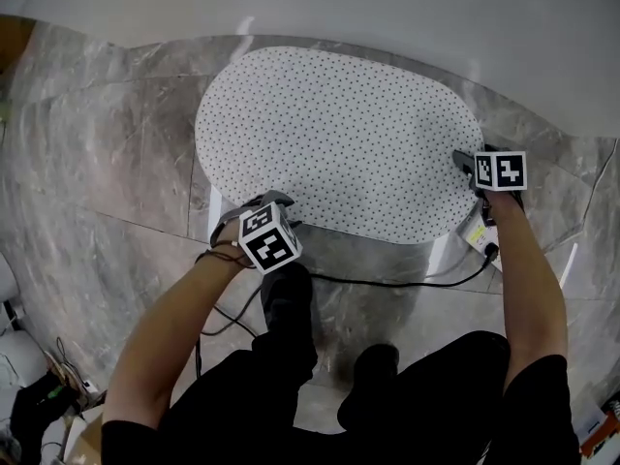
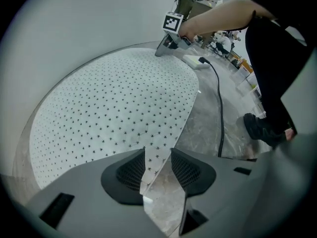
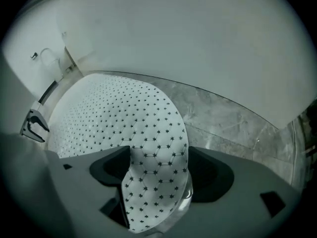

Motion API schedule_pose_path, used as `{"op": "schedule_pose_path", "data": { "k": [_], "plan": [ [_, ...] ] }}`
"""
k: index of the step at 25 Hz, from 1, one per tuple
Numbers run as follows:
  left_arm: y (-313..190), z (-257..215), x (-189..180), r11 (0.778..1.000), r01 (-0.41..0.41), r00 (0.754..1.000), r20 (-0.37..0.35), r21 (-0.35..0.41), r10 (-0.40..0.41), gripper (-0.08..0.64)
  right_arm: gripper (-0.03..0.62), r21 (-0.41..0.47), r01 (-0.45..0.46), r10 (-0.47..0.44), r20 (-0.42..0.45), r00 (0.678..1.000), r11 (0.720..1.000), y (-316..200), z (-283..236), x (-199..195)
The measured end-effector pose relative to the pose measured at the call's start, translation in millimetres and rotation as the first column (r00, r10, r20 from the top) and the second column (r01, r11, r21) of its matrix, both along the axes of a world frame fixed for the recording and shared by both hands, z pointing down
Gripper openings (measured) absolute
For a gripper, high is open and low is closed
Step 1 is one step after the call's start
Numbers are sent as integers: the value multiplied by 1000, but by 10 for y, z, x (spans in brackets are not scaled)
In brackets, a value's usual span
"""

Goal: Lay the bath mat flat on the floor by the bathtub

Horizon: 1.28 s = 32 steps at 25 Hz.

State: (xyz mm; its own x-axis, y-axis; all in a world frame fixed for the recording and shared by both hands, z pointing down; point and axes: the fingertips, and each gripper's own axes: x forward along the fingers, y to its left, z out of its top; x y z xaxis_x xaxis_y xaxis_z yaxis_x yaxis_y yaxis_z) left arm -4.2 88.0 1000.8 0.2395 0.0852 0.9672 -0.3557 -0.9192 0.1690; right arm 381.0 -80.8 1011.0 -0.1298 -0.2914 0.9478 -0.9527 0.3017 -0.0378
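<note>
The white oval bath mat (image 1: pixel 339 143), dotted with black stars, lies spread on the grey marble floor against the white bathtub (image 1: pixel 387 17). My left gripper (image 1: pixel 266 203) sits at the mat's near left edge. In the left gripper view its jaws (image 2: pixel 158 163) stand apart, a strip of the mat's edge (image 2: pixel 156 157) lies between them, and floor shows beside it. My right gripper (image 1: pixel 467 161) is at the mat's right end. In the right gripper view its jaws (image 3: pixel 156 177) stand wide, and a raised fold of mat (image 3: pixel 158 152) arches between them with gaps on both sides.
A black cable (image 1: pixel 387 281) runs over the floor near the mat's front edge to a white box (image 1: pixel 475 235) by the right gripper. The person's black shoes (image 1: pixel 286 294) stand just behind the mat. Clutter (image 1: pixel 39 395) sits at the lower left.
</note>
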Motion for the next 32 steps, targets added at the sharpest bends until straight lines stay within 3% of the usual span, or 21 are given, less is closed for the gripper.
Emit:
{"op": "schedule_pose_path", "data": {
  "k": [4, 6, 7, 8, 9, 11, 14, 19, 20, 24, 27, 32],
  "plan": [
    [8, 10, -57, 1000, 4, 1000, 1, 1, -4, 176, 338, 28, 28, -28, 2, 1000, 999, 12, -23, -55],
    [-34, 21, -71, 1000, 26, 1000, -1, 4, -26, 176, 233, 39, 73, -74, 21, 997, 997, 25, -43, -193],
    [-57, 22, -69, 999, 34, 999, -4, 6, -34, 176, 138, 44, 108, -109, 23, 994, 993, 33, -48, -280],
    [-82, 22, -64, 999, 39, 999, -6, 9, -39, 176, 84, 49, 145, -146, 11, 989, 988, 36, -50, -351],
    [-104, 20, -56, 999, 43, 999, -9, 13, -42, 175, 66, 54, 177, -177, -11, 984, 983, 29, -58, -386],
    [-135, 12, -35, 999, 48, 999, -16, 17, -48, 175, 66, 75, 193, -190, -42, 981, 978, -27, -102, -363],
    [-145, 15, -13, 998, 53, 998, -24, 14, -53, 176, 75, 116, 147, -141, -61, 988, 982, -160, -198, -272],
    [-165, 19, 20, 998, 57, 998, -36, 16, -56, 176, 254, 96, 34, -27, -75, 997, 995, -154, -179, -18],
    [-170, 16, 29, 998, 58, 998, -40, 18, -57, 176, 264, 91, 22, -13, -92, 996, 996, -129, -178, 74],
    [-192, 24, 36, 997, 74, 996, -43, 19, -73, 176, 265, 52, 23, -15, -165, 986, 998, 8, -156, 428],
    [-189, 33, 16, 996, 84, 996, -37, 17, -83, 176, 265, -8, -7, 6, -117, 993, 1000, 216, -49, 524],
    [-368, -93, 100, 988, 144, 986, -93, 55, -139, 170, 261, 14, 20, -19, -98, 995, 1000, 225, -91, 510]
  ]
}}
